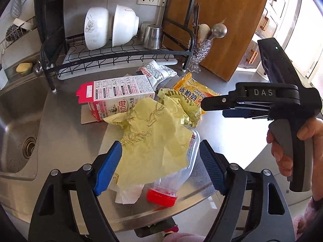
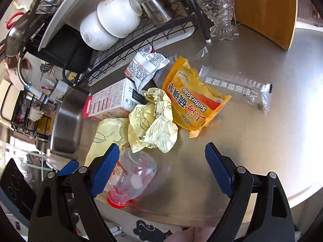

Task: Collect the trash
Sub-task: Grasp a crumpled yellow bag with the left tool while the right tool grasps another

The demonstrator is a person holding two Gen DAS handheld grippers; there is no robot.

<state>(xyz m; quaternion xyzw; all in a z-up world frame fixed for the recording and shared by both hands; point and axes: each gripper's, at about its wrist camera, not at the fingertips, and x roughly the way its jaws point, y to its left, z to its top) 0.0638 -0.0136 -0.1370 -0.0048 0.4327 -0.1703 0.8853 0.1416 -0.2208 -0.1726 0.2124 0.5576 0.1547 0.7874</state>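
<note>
Near counter edge (image 2: 201,217), capped bottle (image 2: 133,181), bare steel rightward, tools agape

Two wrist fisheyes, angled down, close, sharing the littered countertop (image 1: 66,141)

The black left gripper with blue pads (image 1: 160,166) has its jaws wide apart, gripping nothing. The black right gripper (image 2: 162,170), gripped by a hand (image 1: 292,143), also gapes.

Brushed steel counter (image 2: 252,141), crumpled paper (image 2: 153,129)
</note>
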